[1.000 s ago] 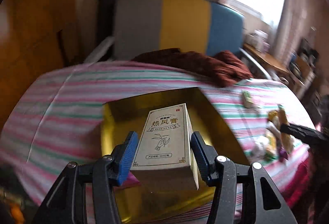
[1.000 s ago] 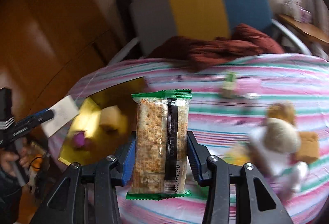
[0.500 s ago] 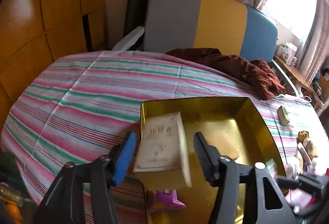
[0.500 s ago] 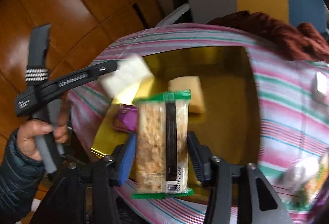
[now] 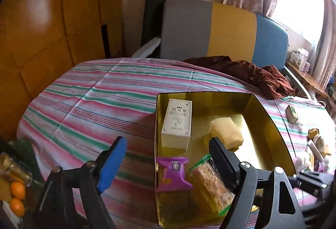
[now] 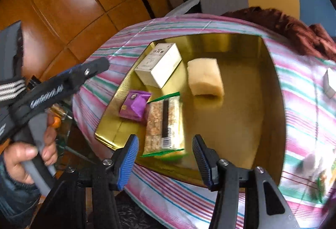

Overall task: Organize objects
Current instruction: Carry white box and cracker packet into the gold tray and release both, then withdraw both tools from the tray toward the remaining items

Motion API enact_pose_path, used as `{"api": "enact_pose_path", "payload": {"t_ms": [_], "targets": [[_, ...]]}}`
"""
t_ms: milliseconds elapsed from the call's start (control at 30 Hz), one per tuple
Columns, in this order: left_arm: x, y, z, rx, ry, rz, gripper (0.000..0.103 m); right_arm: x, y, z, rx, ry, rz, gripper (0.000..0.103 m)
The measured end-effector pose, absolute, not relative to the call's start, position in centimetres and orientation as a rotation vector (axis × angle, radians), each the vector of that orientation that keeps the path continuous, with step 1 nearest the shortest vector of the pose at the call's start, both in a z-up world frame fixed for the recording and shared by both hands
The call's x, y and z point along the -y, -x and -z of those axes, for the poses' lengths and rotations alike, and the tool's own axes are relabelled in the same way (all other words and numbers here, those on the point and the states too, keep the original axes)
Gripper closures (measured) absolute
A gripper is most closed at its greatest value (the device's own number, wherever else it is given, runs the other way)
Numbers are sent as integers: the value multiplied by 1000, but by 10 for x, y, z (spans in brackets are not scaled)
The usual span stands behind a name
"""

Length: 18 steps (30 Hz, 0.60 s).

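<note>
A shallow gold tray [image 5: 271, 121] with mirror-bright walls sits on the pink, green and white striped tablecloth [image 5: 105, 98], filling the lower right of the left wrist view and the centre of the right wrist view. Inside it, from largest down: a clear cracker packet [image 6: 164, 124] with green crimped ends and a dark band, a cream carton [image 5: 178, 121] printed with Chinese characters, a pale yellow wrapped cake [image 5: 226, 133], and a small purple sachet [image 5: 173, 173].

Only the left wrist view takes in the window, the grey, yellow and blue headboard [image 5: 220, 29], a maroon blanket [image 5: 252, 73] and oranges at lower left. Only the right wrist view shows the person's hand [image 6: 31, 155] on the left tool's grip.

The left gripper [image 5: 168, 157] has just been opening; its jaws stand released and wide, and the carton lies flat in the tray beyond them, at its upper left corner. The right gripper [image 6: 166, 157] has also been opening, released, with the cracker packet lying free on the tray floor just ahead of the gap, untouched by the pads.
</note>
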State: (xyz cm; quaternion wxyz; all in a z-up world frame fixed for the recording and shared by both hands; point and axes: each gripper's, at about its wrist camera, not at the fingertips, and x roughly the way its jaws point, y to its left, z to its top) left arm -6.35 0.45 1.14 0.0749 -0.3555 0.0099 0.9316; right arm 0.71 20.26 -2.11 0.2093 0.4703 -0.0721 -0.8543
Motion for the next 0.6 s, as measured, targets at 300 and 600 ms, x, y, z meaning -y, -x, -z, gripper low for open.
{"api": "enact_pose_path", "payload": {"t_ms": [300, 600], "targets": [[-20, 28, -16, -21, 1013, -2821, 17, -206, -22, 5, 86, -1208, 2577, 37], [-40, 12, -10, -63, 1005, -2795, 15, -223, -30, 1, 78, -1155, 2741, 35]]}}
